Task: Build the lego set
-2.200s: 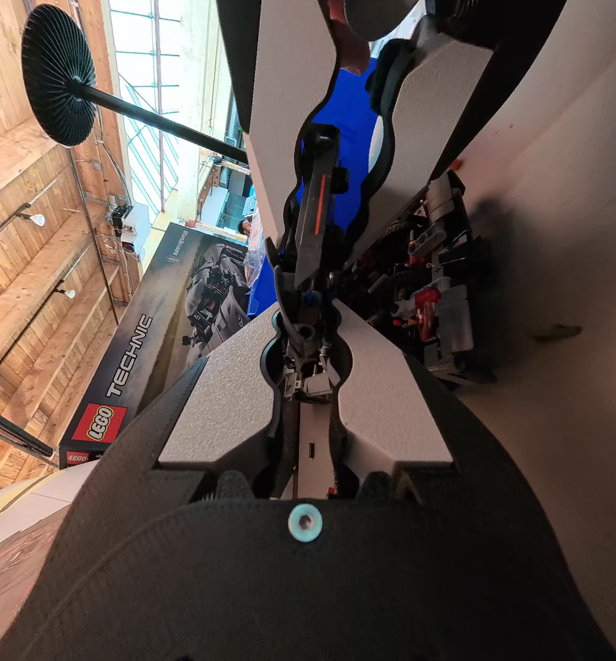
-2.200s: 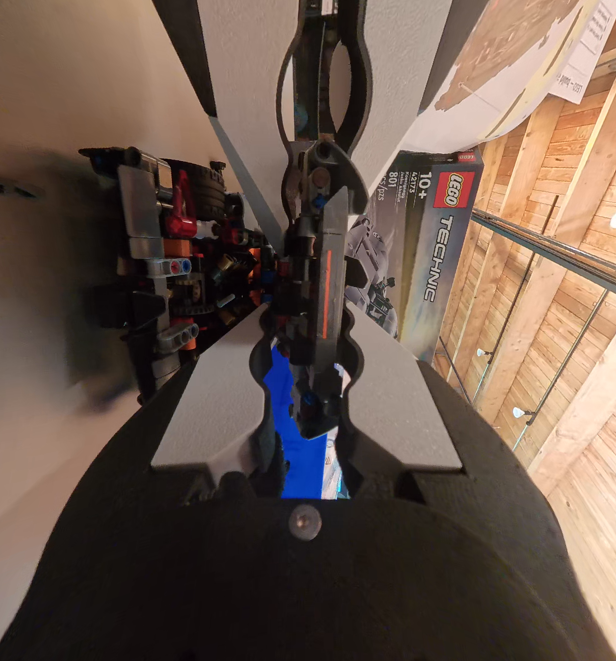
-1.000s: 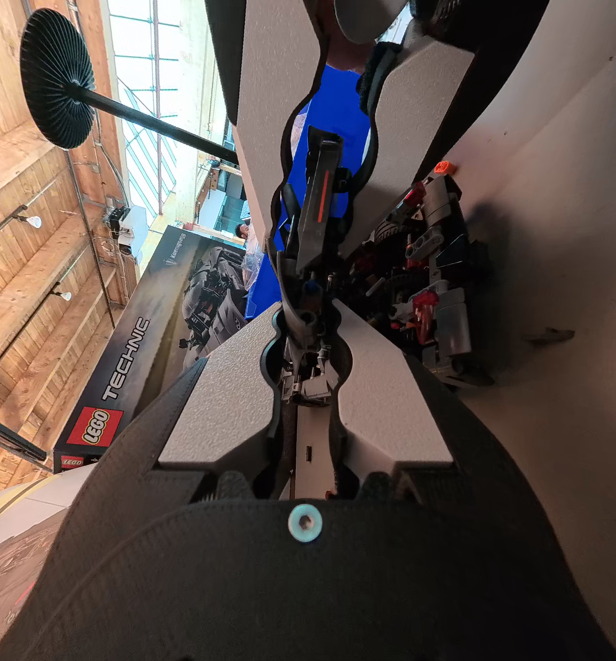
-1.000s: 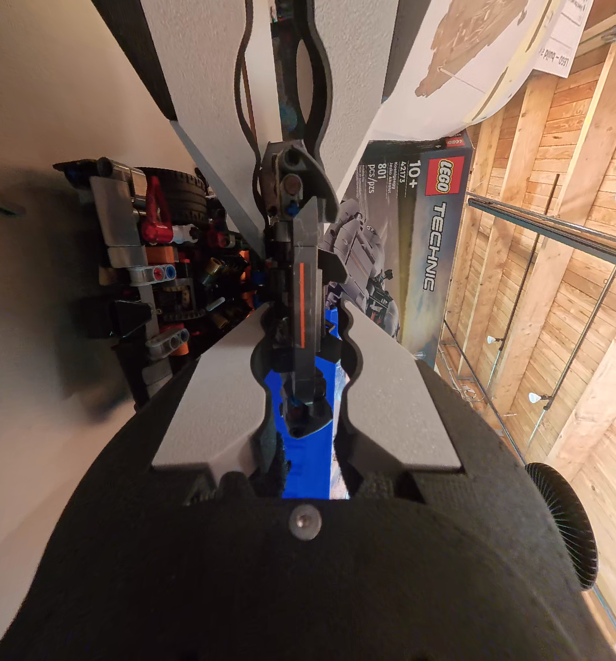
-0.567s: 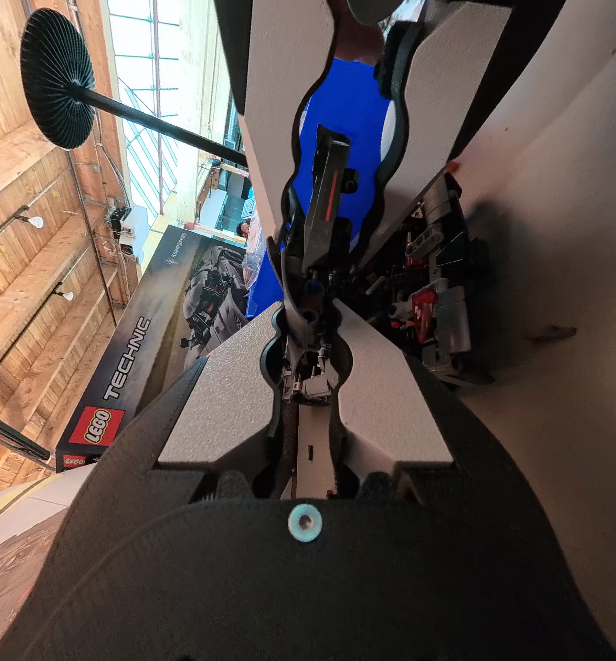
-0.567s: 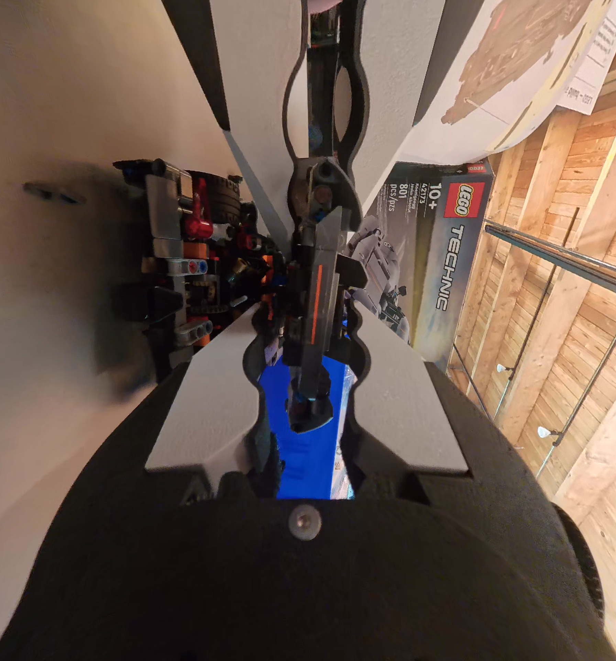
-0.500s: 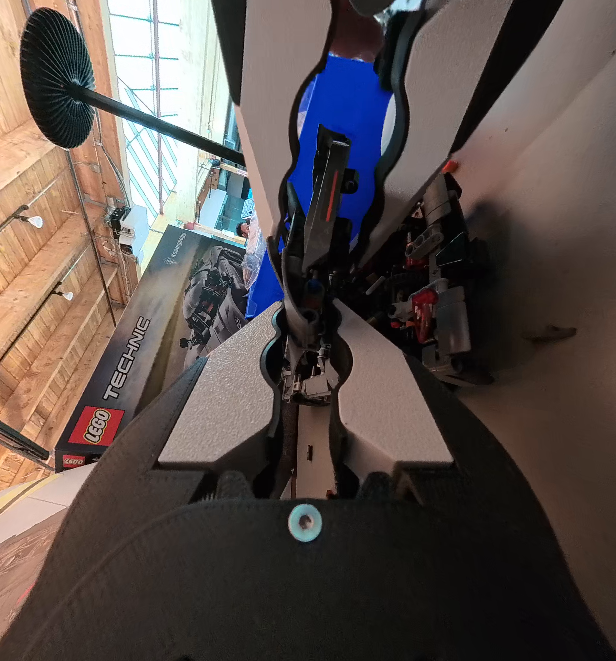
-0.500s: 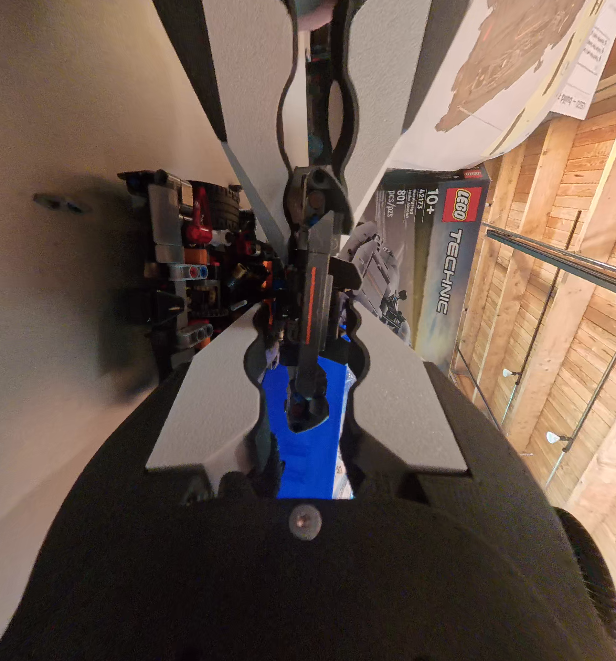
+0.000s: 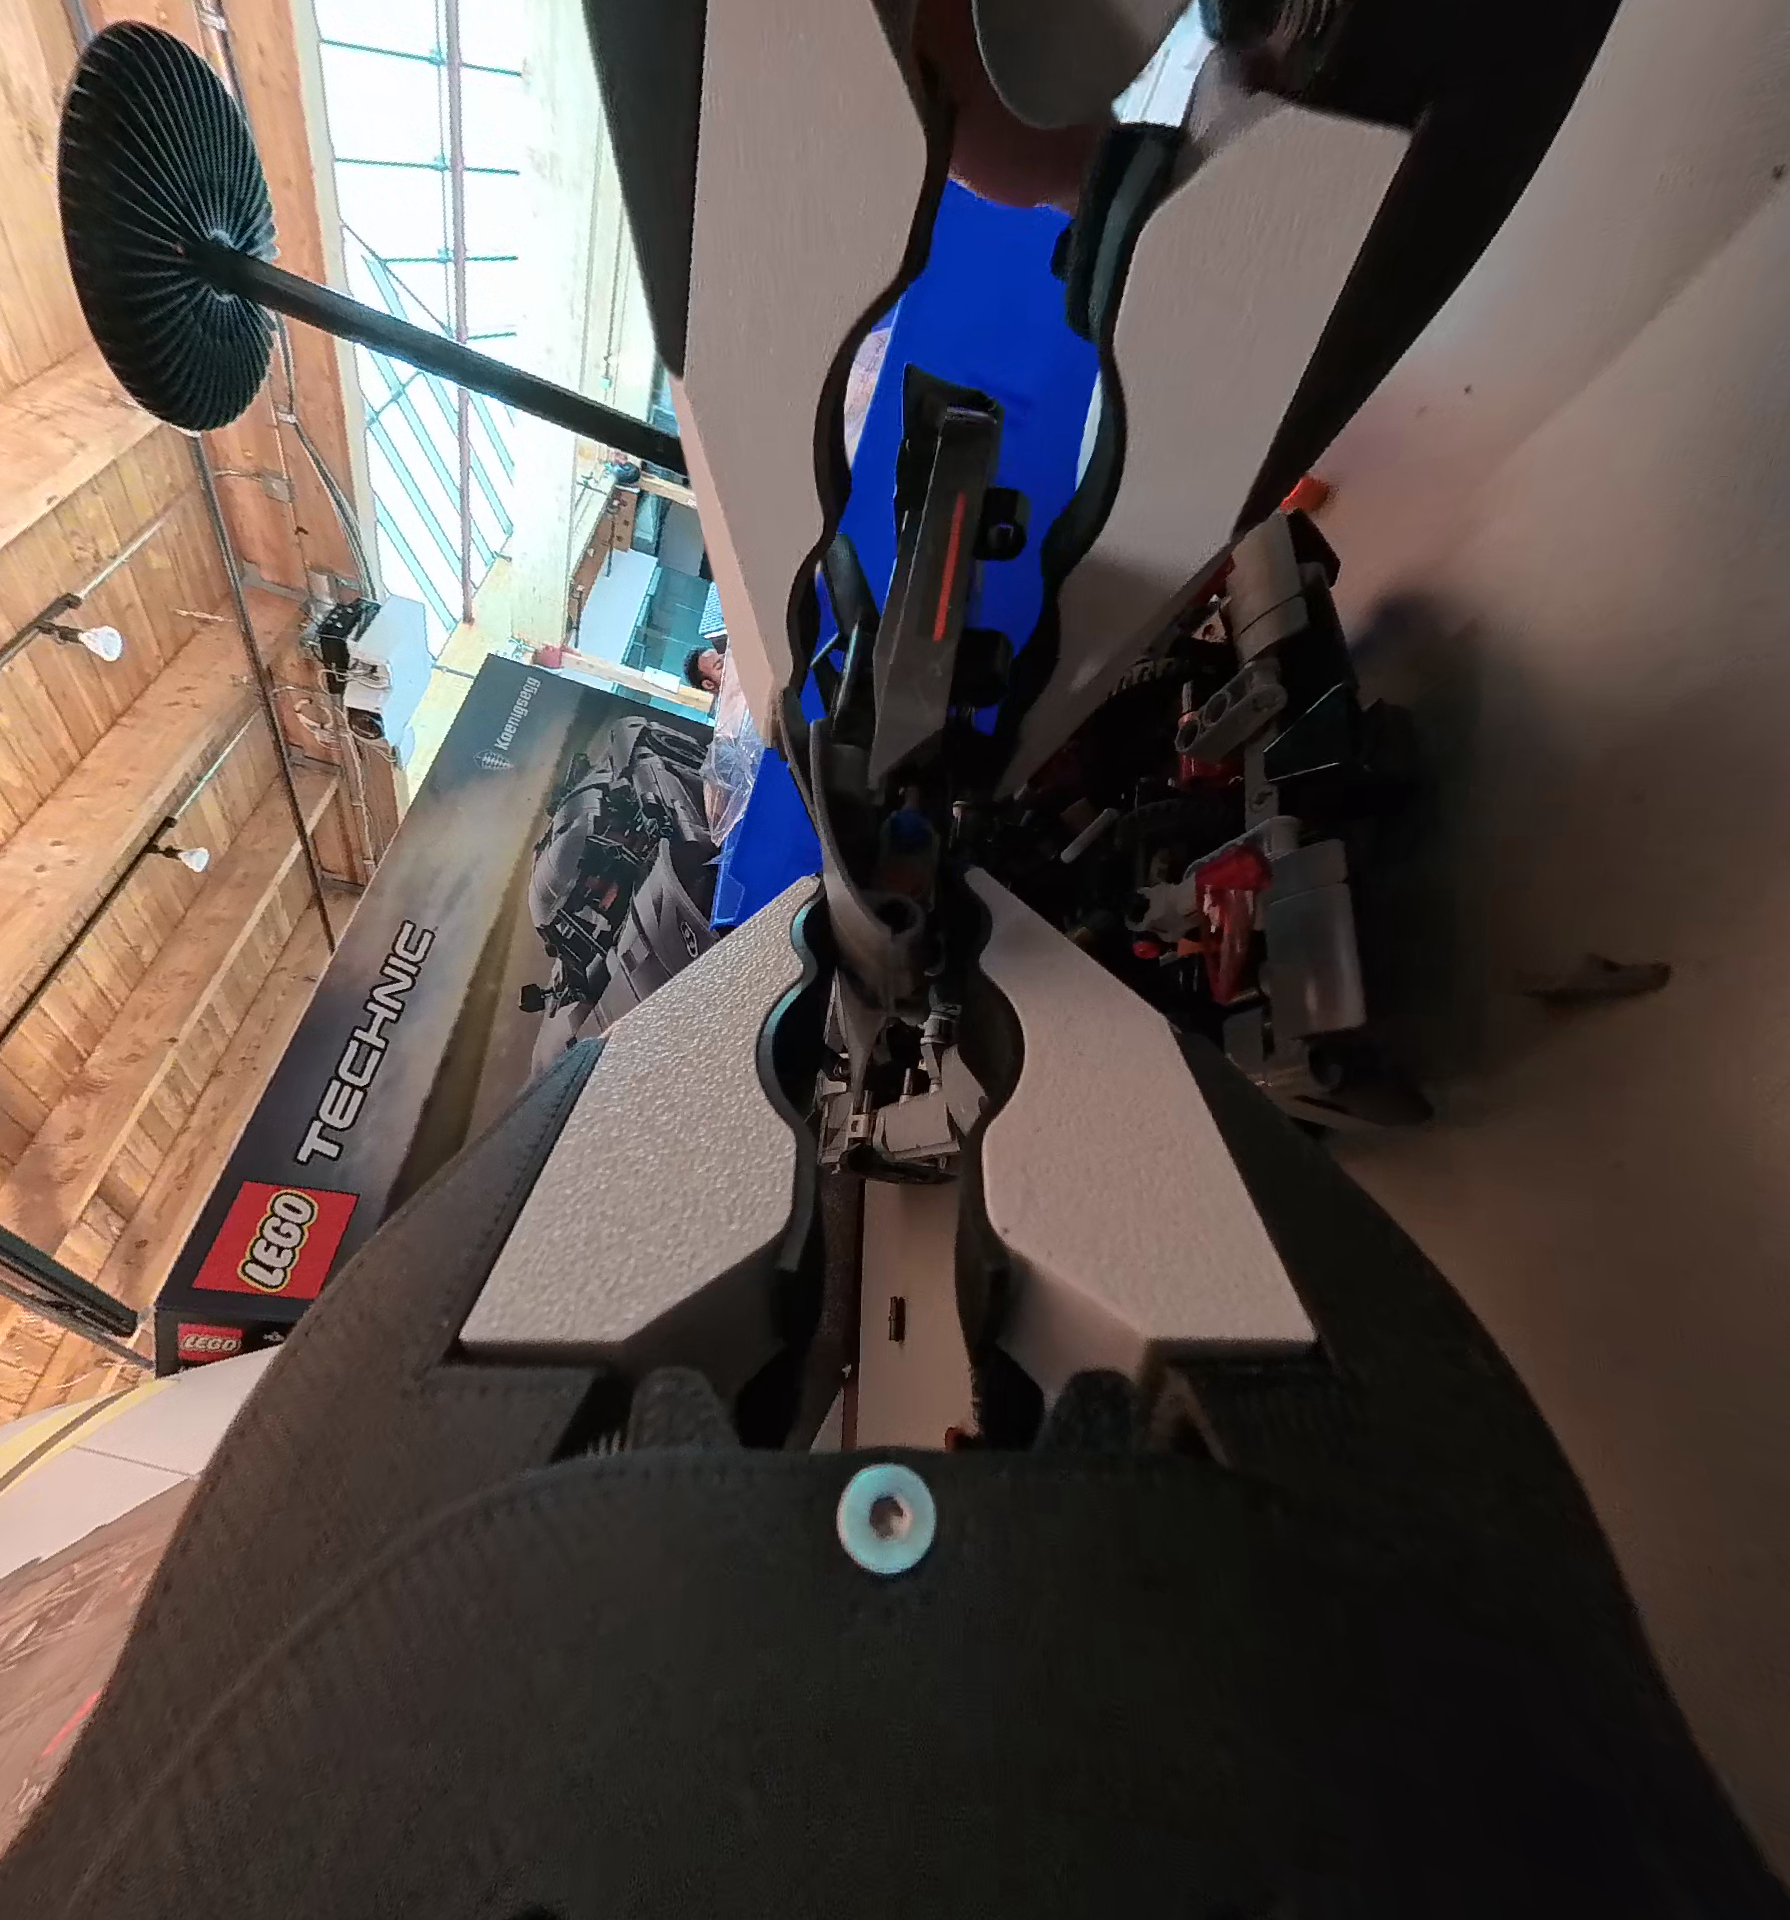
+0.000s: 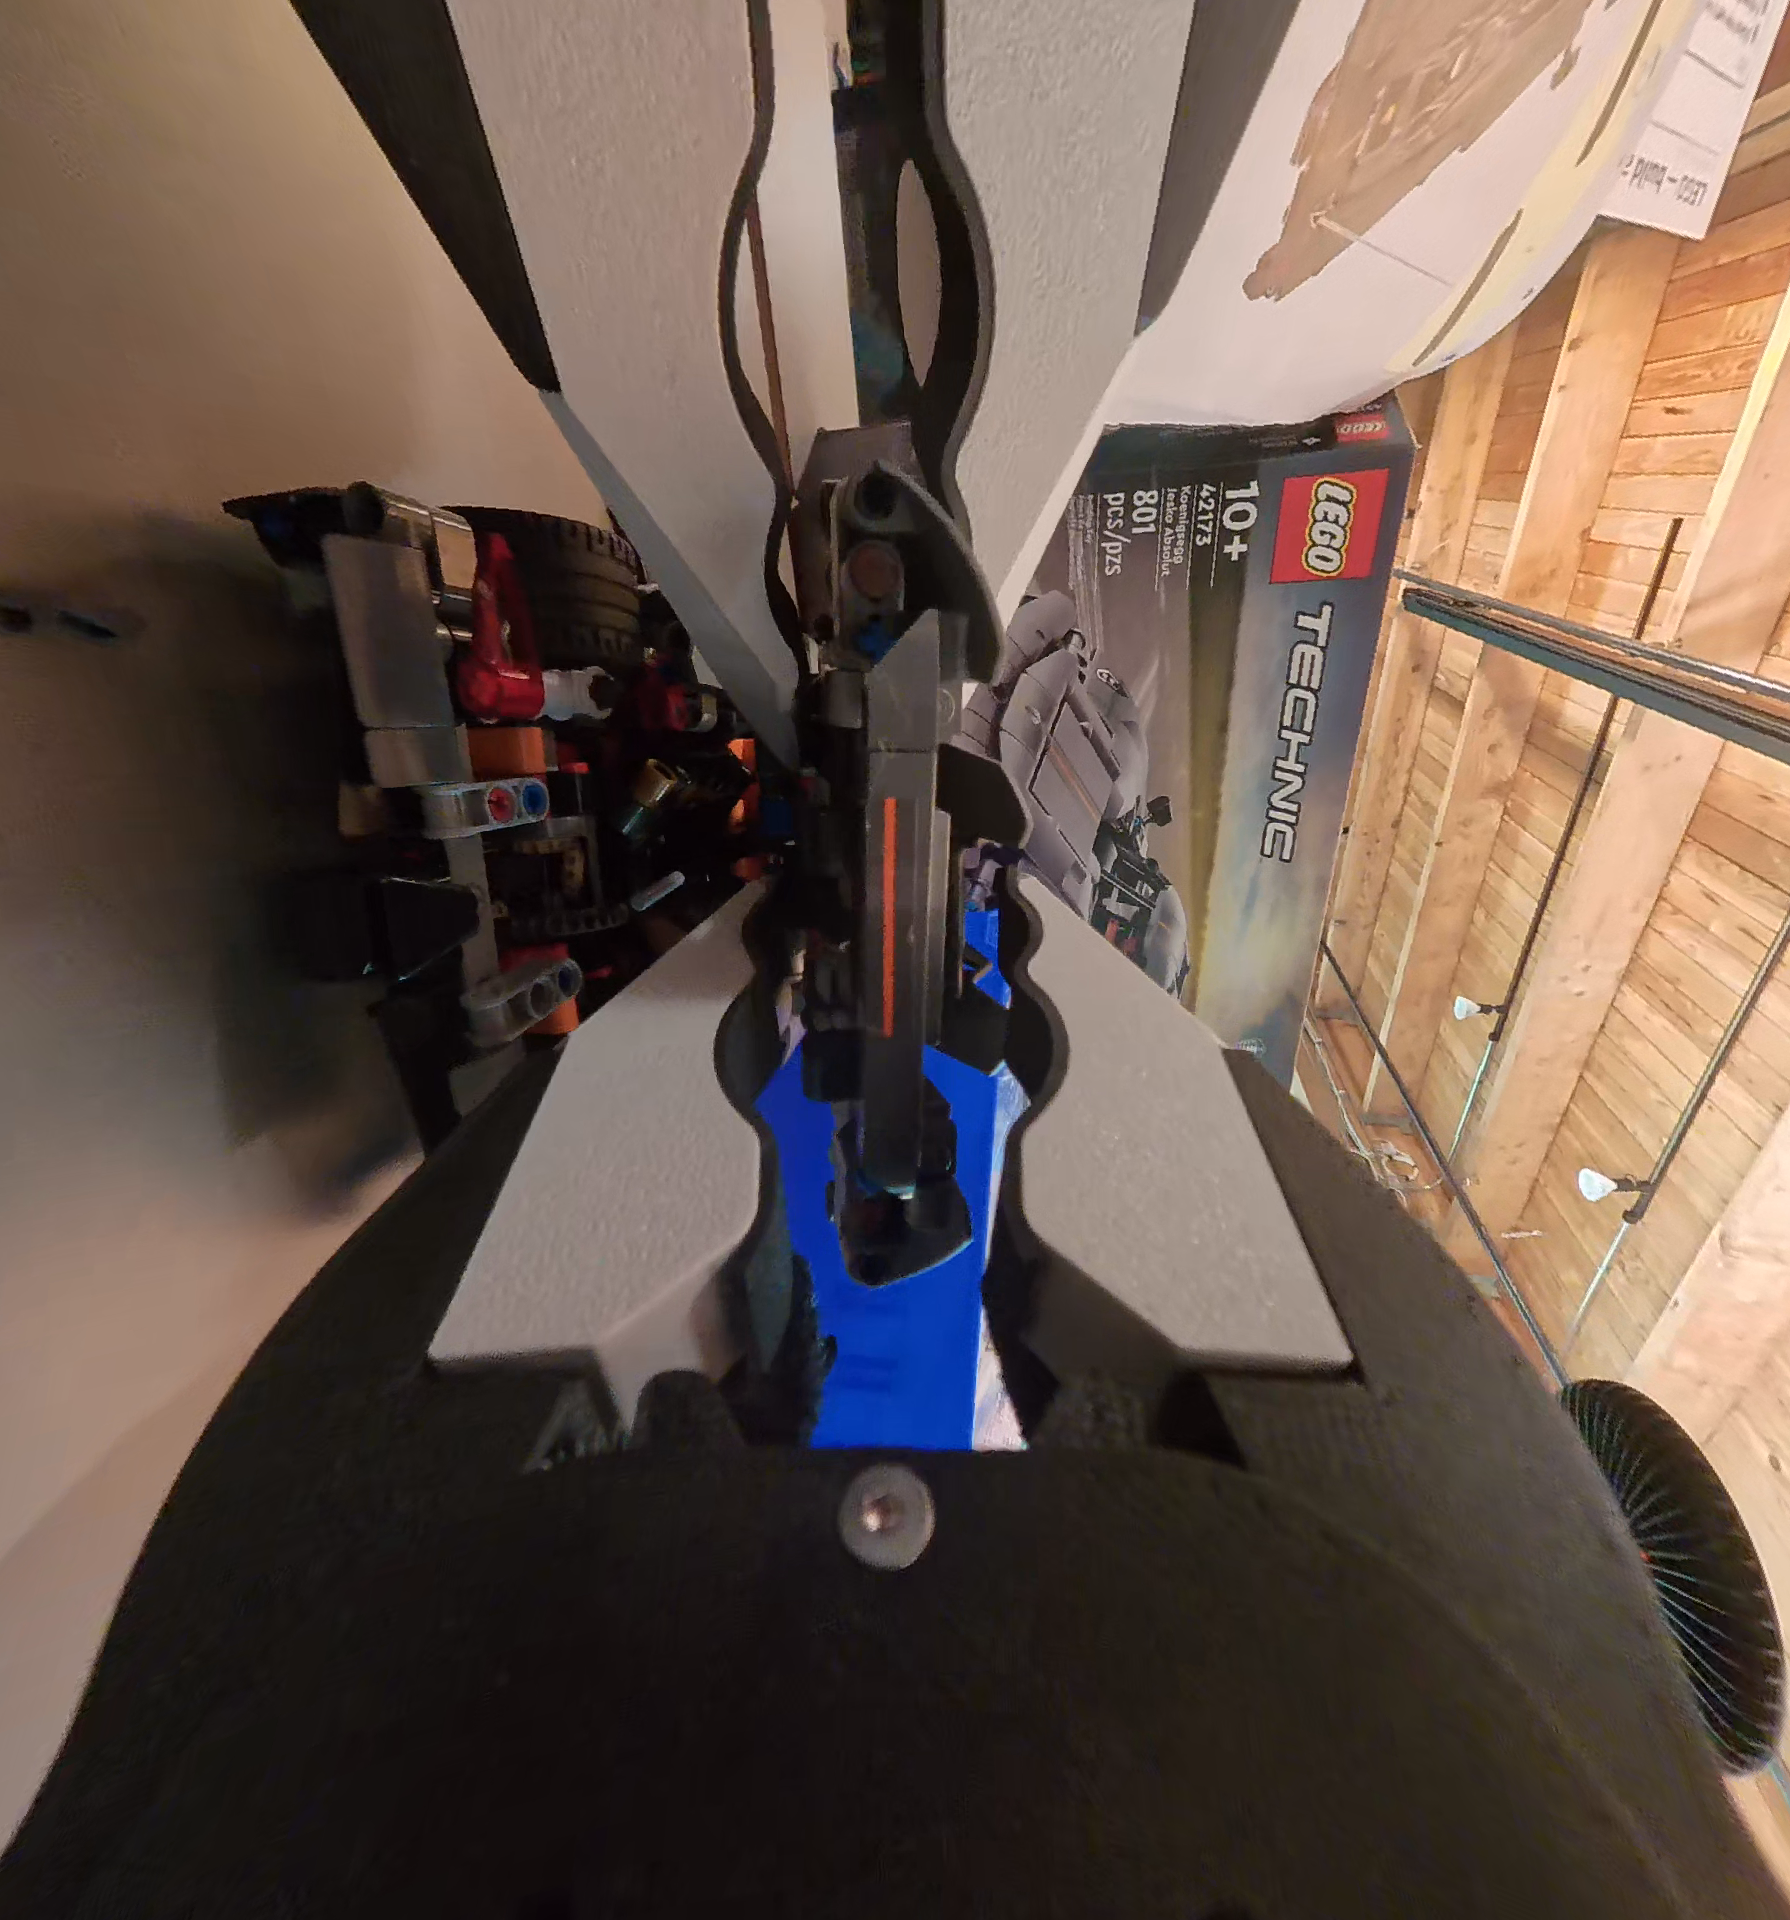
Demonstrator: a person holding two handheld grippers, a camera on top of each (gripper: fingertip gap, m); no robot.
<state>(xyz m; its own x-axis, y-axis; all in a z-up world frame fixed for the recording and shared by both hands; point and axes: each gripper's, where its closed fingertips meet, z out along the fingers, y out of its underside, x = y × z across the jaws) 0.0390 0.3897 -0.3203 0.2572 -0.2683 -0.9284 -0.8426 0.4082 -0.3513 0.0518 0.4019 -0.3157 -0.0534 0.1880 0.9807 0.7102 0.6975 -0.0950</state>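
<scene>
Between both grippers we hold a dark panel (image 10: 896, 935) in mid-air; left gripper (image 9: 896, 997) fingers pinch one end, right gripper (image 10: 891, 1039) fingers pinch the other. Car chassis (image 10: 475, 769) sits part-built on counter (image 10: 143, 312); panel not yet attached, we judge.

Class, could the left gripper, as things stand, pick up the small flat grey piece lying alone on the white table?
Probably not yet. The left gripper is shut on the long dark grey panel assembly, which the right gripper also holds. The small flat grey piece lies beyond the partly built car.
</scene>
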